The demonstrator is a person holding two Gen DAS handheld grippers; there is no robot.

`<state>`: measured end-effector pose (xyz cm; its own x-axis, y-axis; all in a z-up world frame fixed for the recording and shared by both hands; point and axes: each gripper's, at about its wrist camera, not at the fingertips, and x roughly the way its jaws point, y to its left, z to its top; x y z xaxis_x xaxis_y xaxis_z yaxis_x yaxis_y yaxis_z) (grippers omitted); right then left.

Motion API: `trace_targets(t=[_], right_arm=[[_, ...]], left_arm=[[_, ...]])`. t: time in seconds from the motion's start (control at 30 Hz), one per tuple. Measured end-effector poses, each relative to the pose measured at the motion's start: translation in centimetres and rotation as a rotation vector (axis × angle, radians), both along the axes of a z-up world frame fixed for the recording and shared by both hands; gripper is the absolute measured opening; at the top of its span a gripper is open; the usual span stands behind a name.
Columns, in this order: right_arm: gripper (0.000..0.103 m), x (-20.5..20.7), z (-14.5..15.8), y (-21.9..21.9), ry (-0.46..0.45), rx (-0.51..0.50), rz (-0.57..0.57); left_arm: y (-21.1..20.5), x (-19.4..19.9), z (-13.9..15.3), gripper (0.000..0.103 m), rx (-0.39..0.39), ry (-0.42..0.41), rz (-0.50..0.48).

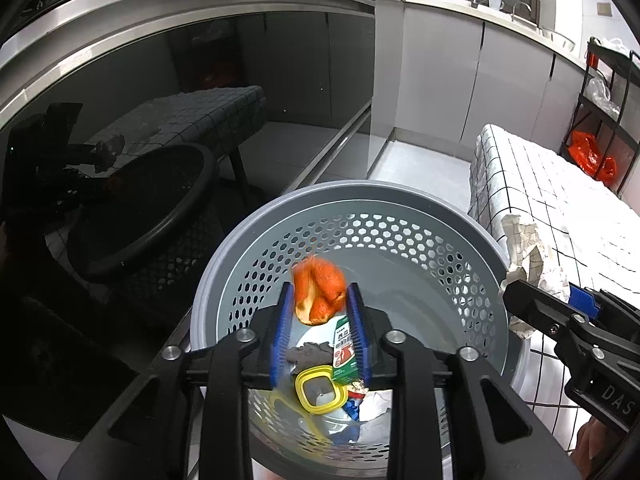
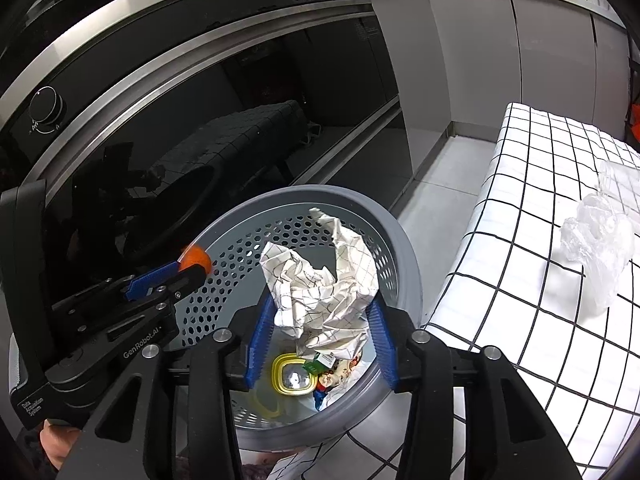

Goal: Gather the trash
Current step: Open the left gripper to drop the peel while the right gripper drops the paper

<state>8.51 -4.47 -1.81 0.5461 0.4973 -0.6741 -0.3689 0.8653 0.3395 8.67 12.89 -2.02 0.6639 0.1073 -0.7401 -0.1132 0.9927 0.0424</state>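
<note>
A grey perforated trash basket (image 1: 400, 204) stands on the floor; it also shows in the right wrist view (image 2: 404, 248). My left gripper (image 1: 320, 304) is over the basket with an orange peel (image 1: 318, 288), blurred, between its fingertips. My right gripper (image 2: 320, 316) is shut on a crumpled checked paper (image 2: 320, 280) above the basket. In the basket lie a yellow lid (image 1: 318, 392), a green carton (image 1: 344, 356) and other scraps. The right gripper also shows in the left wrist view (image 1: 520, 300), holding the paper (image 1: 528, 256) at the basket's right rim.
A table with a white checked cloth (image 2: 540, 240) stands right of the basket, with a clear plastic bag (image 2: 600, 248) on it. A dark glass oven door (image 2: 180, 140) is to the left. Grey cabinets (image 1: 440, 80) and a black rack (image 1: 600, 112) stand behind.
</note>
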Motion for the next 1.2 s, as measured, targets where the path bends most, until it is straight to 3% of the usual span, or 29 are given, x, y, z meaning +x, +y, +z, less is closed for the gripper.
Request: trace_targets(t=[0.03, 0.1, 0.17, 0.53, 0.63, 1.2], right_arm=[[0.047, 0.01, 0.0, -0.04, 0.001, 0.002, -0.002], [0.051, 0.03, 0.02, -0.17, 0.001, 0.005, -0.005], [0.054, 0.01, 0.02, -0.19, 0.001, 0.008, -0.009], [0.055, -0.04, 0.04, -0.28, -0.002, 0.006, -0.013], [0.061, -0.02, 0.1, -0.3, -0.004, 0.01, -0.014], [0.061, -0.11, 0.17, -0.34, -0.007, 0.01, -0.016]], left_arm=[[0.07, 0.02, -0.03, 0.036, -0.001, -0.001, 0.003], [0.23, -0.07, 0.05, 0.052, -0.004, -0.008, 0.01], [0.35, -0.17, 0.22, 0.057, -0.004, -0.018, 0.017], [0.53, -0.23, 0.26, 0.057, -0.008, -0.021, 0.021], [0.55, -0.27, 0.27, 0.057, -0.008, -0.023, 0.022], [0.66, -0.33, 0.3, 0.062, -0.009, -0.028, 0.022]])
